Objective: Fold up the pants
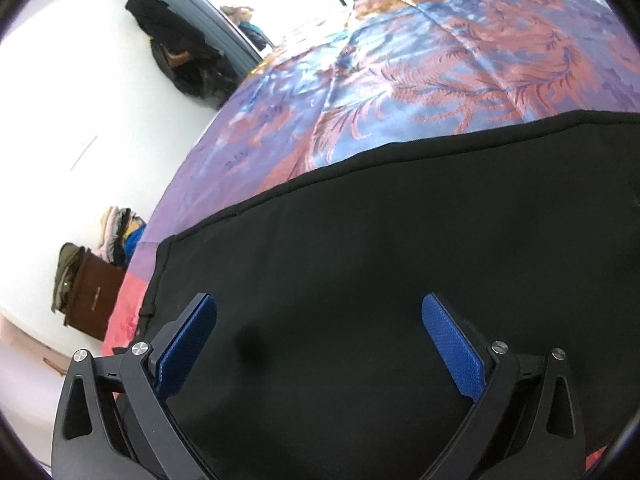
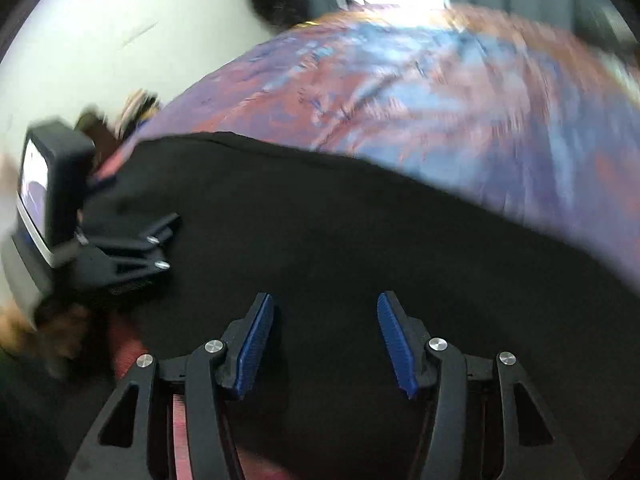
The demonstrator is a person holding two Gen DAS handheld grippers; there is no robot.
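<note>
The black pants (image 1: 380, 260) lie spread flat on a bed, covering the near part of it in both wrist views. Their far edge, a stitched seam, runs on a slant across the left wrist view, and a squared end of the cloth sits at the near left, close to the bed's left edge. In the right wrist view the same black cloth (image 2: 340, 240) fills the middle and near ground, its far edge blurred.

Under the pants is a glossy bedspread (image 1: 460, 60) patterned in blue, purple and rust-red feathery shapes, with a pink-red border showing at the near left.

The left hand-held gripper (image 1: 319, 344) hangs over the pants with its blue pads (image 1: 188, 344) spread wide and nothing between them. The right hand-held gripper (image 2: 325, 340) also stands over the black cloth, its jaws parted about halfway and gripping nothing. In the right wrist view the left hand-held gripper appears from the side at the far left, over the left end of the pants.

Beyond the bed's left edge are a brown box (image 1: 94, 296), a heap of folded clothes (image 1: 120, 240), and dark garments (image 1: 184, 48) against a white wall.
</note>
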